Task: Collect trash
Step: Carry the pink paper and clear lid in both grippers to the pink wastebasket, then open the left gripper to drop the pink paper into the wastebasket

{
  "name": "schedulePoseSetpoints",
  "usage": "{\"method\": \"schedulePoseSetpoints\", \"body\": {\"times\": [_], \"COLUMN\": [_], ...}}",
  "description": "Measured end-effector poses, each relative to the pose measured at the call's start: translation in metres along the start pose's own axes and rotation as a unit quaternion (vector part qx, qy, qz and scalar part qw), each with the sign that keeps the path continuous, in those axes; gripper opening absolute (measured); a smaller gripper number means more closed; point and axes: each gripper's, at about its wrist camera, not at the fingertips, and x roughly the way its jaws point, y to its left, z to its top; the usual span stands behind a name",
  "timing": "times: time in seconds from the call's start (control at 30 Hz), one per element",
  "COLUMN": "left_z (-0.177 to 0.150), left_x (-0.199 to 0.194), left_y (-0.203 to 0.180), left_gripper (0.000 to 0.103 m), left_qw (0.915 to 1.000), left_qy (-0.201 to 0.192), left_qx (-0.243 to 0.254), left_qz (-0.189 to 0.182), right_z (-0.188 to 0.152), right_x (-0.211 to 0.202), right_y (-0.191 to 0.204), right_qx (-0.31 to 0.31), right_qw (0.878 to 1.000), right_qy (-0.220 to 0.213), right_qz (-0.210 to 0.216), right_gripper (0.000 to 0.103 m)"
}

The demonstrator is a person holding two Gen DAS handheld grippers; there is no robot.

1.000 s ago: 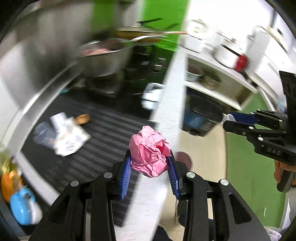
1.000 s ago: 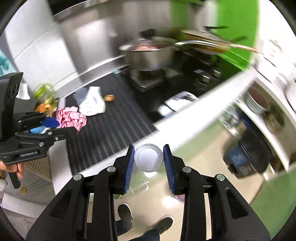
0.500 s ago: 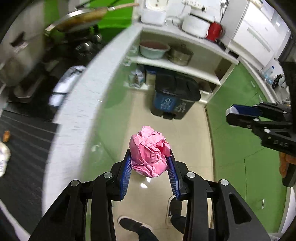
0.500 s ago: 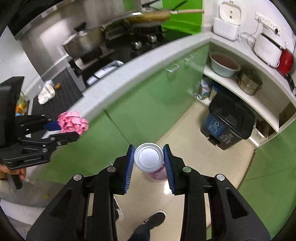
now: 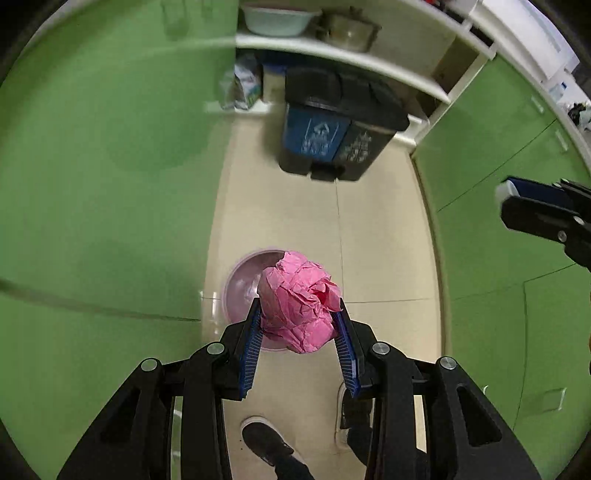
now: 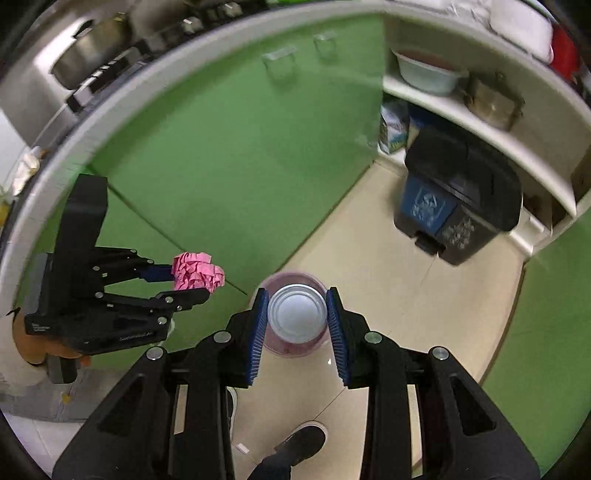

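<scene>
Between the blue fingers (image 5: 251,343) of our left gripper (image 5: 297,341) sits item one: a crumpled pink paper ball (image 5: 297,304), clenched on both sides and held above the floor. From the right wrist view we see the same ball (image 6: 197,275) pinched at the tip of that gripper, out in front of the green cabinet doors (image 6: 236,162).

Item two: a silver can (image 6: 297,314), seen end-on, grasped between the fingers (image 6: 258,325) of our right gripper (image 6: 297,325), both pads pressing its sides.

Item three: a pale pink round bin (image 5: 243,284) standing on the beige tiled floor (image 5: 384,266), directly below both held items. In the left view its rim shows behind the paper ball; in the right view its rim (image 6: 273,280) rings the can.

Item four: a black pedal bin (image 5: 332,122) with a blue front panel, standing farther off on the floor beneath a white shelf (image 5: 332,55). On the shelf we note a pale bowl (image 5: 277,18) and a lidded metal pot (image 5: 347,31).

Item five: a dark shoe (image 5: 266,439) on the tiles near the bottom edge of the left view.

Item six: a white curved bench edge (image 6: 122,92) above the green doors, with a metal pan (image 6: 88,51) on top; detail there is blurred.
</scene>
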Motion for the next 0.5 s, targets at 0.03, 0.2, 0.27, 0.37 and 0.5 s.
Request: {"method": "schedulePoseSetpoints", "body": {"times": [0.03,0.2,0.27,0.37,0.5], "left_z": [0.001,0.004,0.005,0.003,0.003], "left_x": [0.012,0.045,0.052,0.056,0.064], "left_y": [0.001,0.005,0.008,0.012,0.021], "left_gripper": [0.037,0.04,0.049,0.093,0.094], "left_qw": [1.0,0.9999,0.9999,1.0,0.9998], "left_qy": [0.005,0.014,0.013,-0.002,0.006], "left_qx": [0.001,0.004,0.002,-0.008,-0.019], "left_qz": [-0.002,-0.003,0.002,0.006,0.008], "right_z": [-0.003,-0.016,-0.018,-0.016,-0.013], "right_x": [0.008,0.037,0.045,0.054,0.064], "right_y": [-0.004,-0.018,-0.021,-0.021,-0.018], "right_qx": [0.004,0.016,0.018,0.015,0.013], "right_qw": [1.0,1.0,1.0,1.0,1.0], "right_qy": [0.003,0.017,0.02,0.022,0.024], "right_qz": [0.0,0.002,0.004,0.006,0.008], "right_gripper": [0.032,0.032,0.032,0.032,0.032]}}
